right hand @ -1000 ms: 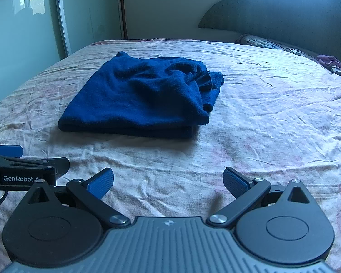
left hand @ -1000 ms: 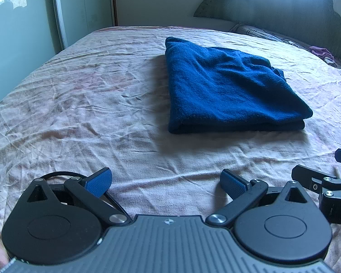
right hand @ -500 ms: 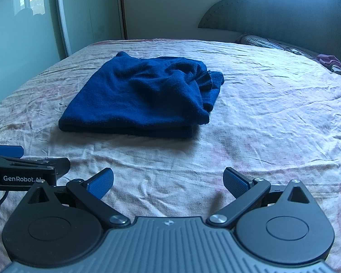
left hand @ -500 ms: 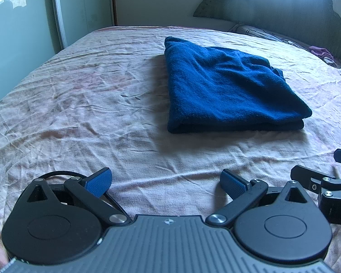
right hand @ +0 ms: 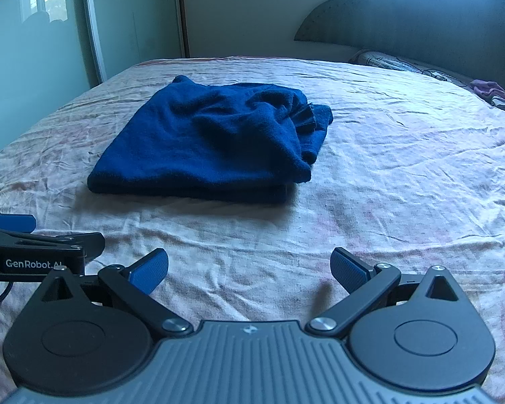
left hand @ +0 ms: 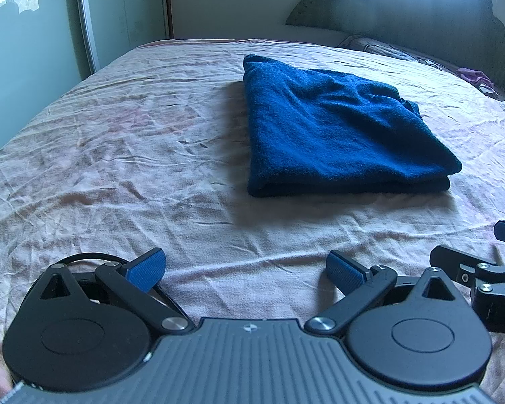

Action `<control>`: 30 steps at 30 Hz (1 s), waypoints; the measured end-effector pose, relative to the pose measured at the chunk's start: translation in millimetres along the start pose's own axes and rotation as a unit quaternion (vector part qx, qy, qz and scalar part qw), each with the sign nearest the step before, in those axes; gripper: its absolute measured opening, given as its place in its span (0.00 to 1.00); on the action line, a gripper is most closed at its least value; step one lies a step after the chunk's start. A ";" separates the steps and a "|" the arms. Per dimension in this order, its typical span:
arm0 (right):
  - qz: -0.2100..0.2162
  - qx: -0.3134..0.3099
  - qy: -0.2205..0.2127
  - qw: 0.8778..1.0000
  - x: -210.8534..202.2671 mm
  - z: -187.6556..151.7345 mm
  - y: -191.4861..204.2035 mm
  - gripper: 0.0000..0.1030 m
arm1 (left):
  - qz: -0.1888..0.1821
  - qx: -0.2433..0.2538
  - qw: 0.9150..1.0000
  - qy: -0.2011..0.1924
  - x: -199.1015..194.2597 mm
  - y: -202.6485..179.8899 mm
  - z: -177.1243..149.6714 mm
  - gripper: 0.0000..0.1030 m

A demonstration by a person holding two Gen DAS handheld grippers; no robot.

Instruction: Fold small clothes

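A dark blue fleece garment [left hand: 333,128] lies folded in a thick rectangle on the bed; it also shows in the right wrist view [right hand: 212,141], with a loose bunched edge at its right. My left gripper [left hand: 247,267] is open and empty, low over the sheet, well short of the garment. My right gripper [right hand: 249,269] is open and empty, also near the bed's front edge. Each gripper shows at the edge of the other's view: the right one [left hand: 481,269] and the left one [right hand: 33,252].
The bed is covered by a wrinkled pinkish sheet [left hand: 118,155]. A dark headboard [right hand: 421,23] and a pillow [right hand: 387,60] stand at the far end. A small purple cloth [right hand: 488,89] lies at the far right. A mirrored wardrobe [right hand: 33,33] stands to the left.
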State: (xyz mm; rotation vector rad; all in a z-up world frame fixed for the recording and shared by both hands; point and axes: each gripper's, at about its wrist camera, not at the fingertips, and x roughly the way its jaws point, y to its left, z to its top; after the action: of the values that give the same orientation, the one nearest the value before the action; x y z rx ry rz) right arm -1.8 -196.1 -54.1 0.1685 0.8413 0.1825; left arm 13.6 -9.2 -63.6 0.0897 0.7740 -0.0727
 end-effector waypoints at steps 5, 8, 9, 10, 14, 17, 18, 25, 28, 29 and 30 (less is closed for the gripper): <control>0.000 0.000 0.001 1.000 -0.2 -1.1 1.1 1.00 | 0.000 0.000 1.000 0.000 -0.4 -1.0 -0.5 0.99; -0.001 -0.001 0.001 1.000 -0.2 -1.4 1.1 1.00 | 0.000 0.000 1.000 0.000 -0.7 -1.1 -0.5 0.99; 0.000 0.000 0.001 1.000 -0.1 -1.3 1.2 1.00 | 0.000 0.001 1.000 0.000 -0.6 -1.2 -0.6 0.99; 0.000 -0.001 0.001 1.000 0.0 -1.2 0.8 1.00 | 0.000 0.000 1.000 0.000 -0.8 -1.1 -0.5 0.99; -0.001 0.000 0.001 1.000 0.2 -1.0 -0.4 1.00 | 0.000 0.001 1.000 -0.002 -1.3 -1.9 -0.3 0.99; 0.000 0.001 0.001 1.000 0.4 -1.0 -1.7 1.00 | -0.001 0.003 1.000 -0.003 -2.9 -3.8 -0.3 0.99; 0.000 0.001 0.001 1.000 0.5 -0.9 -1.8 1.00 | -0.001 0.004 1.000 -0.003 -2.9 -4.4 -0.4 0.99; -0.001 0.003 -0.002 1.000 -1.6 -0.1 -3.7 1.00 | -0.006 0.000 1.000 -0.001 -8.9 -3.8 0.6 0.99; 0.000 0.003 -0.005 1.000 -4.5 0.5 -3.8 1.00 | -0.010 -0.003 1.000 -0.005 -15.6 -0.8 0.8 0.99; 0.000 0.002 -0.005 1.000 -5.3 0.3 -3.9 1.00 | -0.010 -0.003 1.000 -0.007 -17.4 -0.4 0.9 0.99; 0.000 0.002 -0.005 1.000 -5.7 0.0 -3.7 1.00 | -0.011 -0.003 1.000 -0.009 -18.8 0.1 1.1 0.99</control>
State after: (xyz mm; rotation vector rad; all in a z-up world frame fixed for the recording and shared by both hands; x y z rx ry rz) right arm -5.1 -201.0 -50.8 0.1728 0.8308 0.1802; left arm 1.0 -8.6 -49.7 0.0747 0.7582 -0.0909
